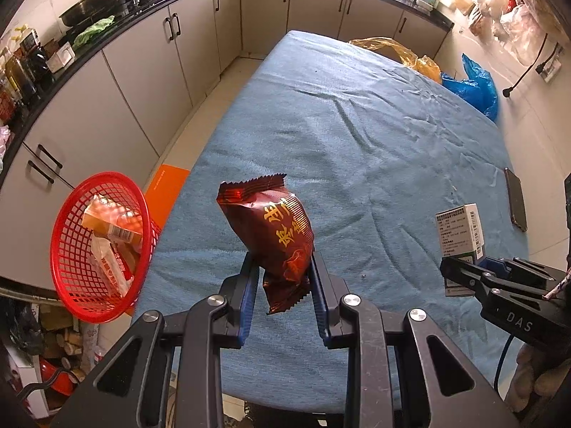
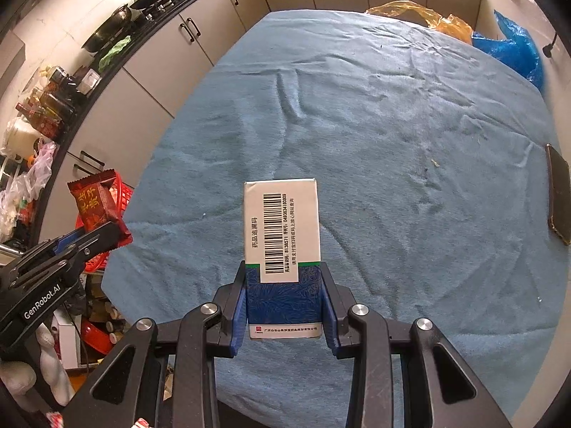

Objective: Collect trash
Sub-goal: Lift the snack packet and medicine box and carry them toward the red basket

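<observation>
Gripping a snack packet (image 1: pixel 273 228) and medicine box (image 2: pixel 282 246), both jaws clamped.

Black linkage grippers (image 1: pixel 282 271), blue-padded fingers (image 2: pixel 238 306), silver screws, white "GenRobot.AI" and "DAS" lettering.

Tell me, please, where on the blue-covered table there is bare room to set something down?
Most of the blue cloth lies bare: the whole middle, from the near edge to the yellow bag and blue bag at the far right corner. The phone occupies the right edge. Off the left edge, the red basket already holds packaging.
</observation>
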